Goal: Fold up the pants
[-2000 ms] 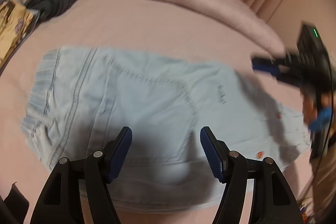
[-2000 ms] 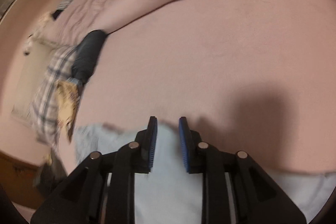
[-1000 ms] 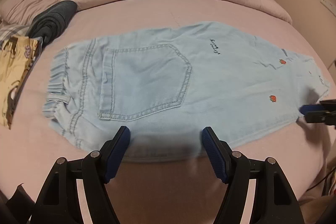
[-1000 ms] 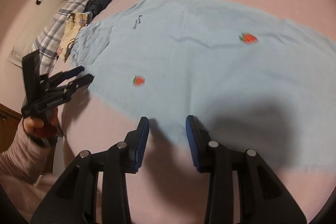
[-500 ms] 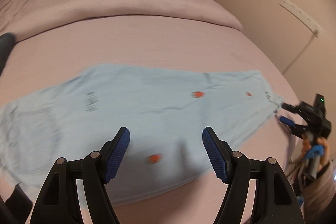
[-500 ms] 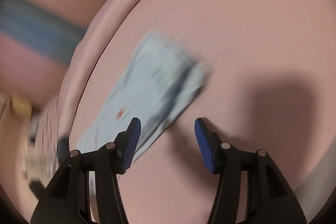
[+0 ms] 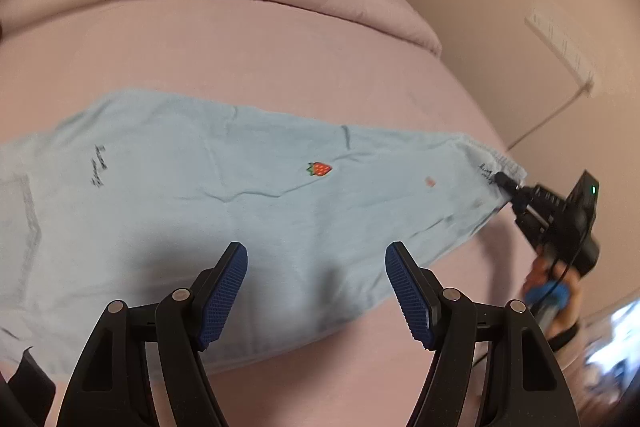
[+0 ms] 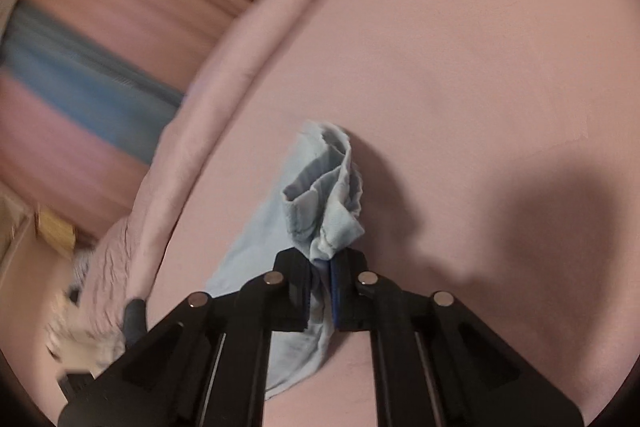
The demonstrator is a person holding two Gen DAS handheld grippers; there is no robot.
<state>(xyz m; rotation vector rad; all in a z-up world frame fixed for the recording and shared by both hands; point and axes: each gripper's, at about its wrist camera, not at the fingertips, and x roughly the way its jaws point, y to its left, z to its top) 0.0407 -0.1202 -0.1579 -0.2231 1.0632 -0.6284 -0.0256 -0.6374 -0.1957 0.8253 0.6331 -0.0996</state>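
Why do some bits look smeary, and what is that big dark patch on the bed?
Left wrist view: the strawberry is sharp, but the hand at the right edge is smeared. Right wrist view: the striped curtain is streaked, the pinched pants look crisp, and the dark patch is a shadow on the pink bedcover.

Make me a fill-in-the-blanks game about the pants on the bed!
1. The pants lie on a ____ bed.
2. The little red picture on them is a ____.
3. The right gripper is shut on the pants' ____.
4. The left gripper is ____, holding nothing.

Missing words: pink; strawberry; hem; open
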